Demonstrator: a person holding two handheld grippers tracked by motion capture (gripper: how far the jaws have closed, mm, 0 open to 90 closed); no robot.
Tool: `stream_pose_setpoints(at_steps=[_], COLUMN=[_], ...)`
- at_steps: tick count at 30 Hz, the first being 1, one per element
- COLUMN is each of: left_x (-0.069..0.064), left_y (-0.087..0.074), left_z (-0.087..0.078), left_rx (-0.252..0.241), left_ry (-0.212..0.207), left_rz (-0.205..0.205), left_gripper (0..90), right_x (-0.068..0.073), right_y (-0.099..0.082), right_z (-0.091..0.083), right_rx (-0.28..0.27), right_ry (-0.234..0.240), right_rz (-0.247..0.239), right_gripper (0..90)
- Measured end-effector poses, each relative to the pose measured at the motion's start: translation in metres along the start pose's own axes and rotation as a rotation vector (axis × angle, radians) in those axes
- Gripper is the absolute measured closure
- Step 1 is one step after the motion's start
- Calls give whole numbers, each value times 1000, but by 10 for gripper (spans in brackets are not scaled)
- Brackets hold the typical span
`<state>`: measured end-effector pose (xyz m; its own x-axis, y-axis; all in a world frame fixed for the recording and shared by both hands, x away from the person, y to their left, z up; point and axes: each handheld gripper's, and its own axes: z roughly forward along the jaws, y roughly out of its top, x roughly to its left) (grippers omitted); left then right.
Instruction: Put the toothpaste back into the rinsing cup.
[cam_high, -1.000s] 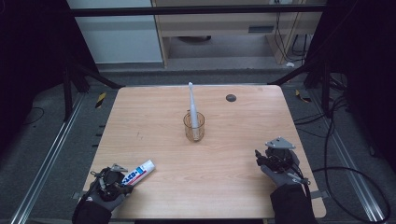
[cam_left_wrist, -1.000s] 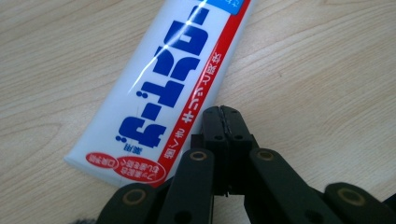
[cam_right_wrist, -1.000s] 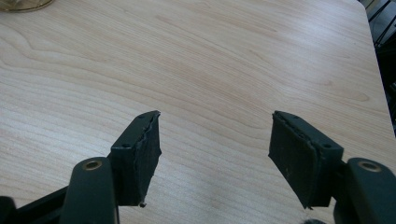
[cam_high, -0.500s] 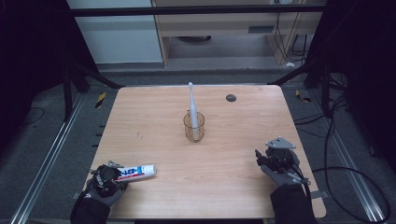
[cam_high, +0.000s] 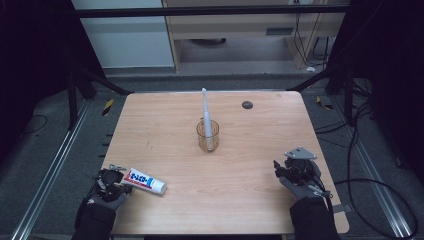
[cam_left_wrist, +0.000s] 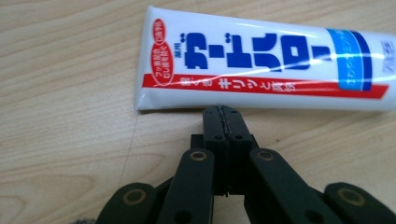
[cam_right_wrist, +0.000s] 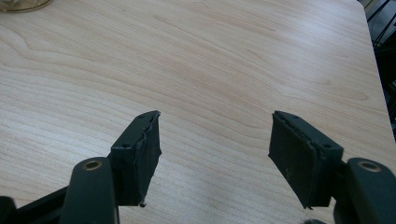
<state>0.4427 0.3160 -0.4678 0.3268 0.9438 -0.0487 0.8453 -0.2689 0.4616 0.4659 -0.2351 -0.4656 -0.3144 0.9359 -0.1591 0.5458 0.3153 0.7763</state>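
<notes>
A white toothpaste tube (cam_high: 144, 181) with red and blue print lies flat on the wooden table (cam_high: 250, 200) near its front left corner. My left gripper (cam_high: 116, 181) sits at the tube's crimped left end. In the left gripper view the tube (cam_left_wrist: 261, 65) lies crosswise, and my left gripper (cam_left_wrist: 223, 111) is shut with its tips against the tube's near edge; I see nothing between the jaws. My right gripper (cam_high: 278, 170) rests at the front right, open (cam_right_wrist: 215, 140) over bare wood. A clear cup (cam_high: 207, 136) at the table's centre holds an upright white toothbrush (cam_high: 205, 107).
A small dark disc (cam_high: 247, 104) lies near the table's far edge. The cup's rim (cam_right_wrist: 18, 4) shows at the top left of the right gripper view. Metal frame rails and cables surround the table on the floor.
The toothpaste tube has swung clockwise, from pointing up-right to lying slightly down-right, and the left gripper has shifted a little with it. The right gripper has stayed put.
</notes>
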Motion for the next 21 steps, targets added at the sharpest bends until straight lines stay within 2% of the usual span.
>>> stream_pose_setpoints(at_steps=[6, 12, 21], left_x=[6, 6, 2], left_y=[10, 23, 36], left_z=[2, 5, 13], left_rx=[-18, -25, -43], left_ry=[3, 11, 8], left_rz=[-13, -5, -2], left_gripper=[898, 899, 899], right_x=[0, 0, 0], right_y=[0, 0, 0], right_z=[1, 1, 0], right_rx=[3, 3, 2], right_ry=[1, 1, 3], right_rz=[-3, -3, 1], right_gripper=[335, 335, 335])
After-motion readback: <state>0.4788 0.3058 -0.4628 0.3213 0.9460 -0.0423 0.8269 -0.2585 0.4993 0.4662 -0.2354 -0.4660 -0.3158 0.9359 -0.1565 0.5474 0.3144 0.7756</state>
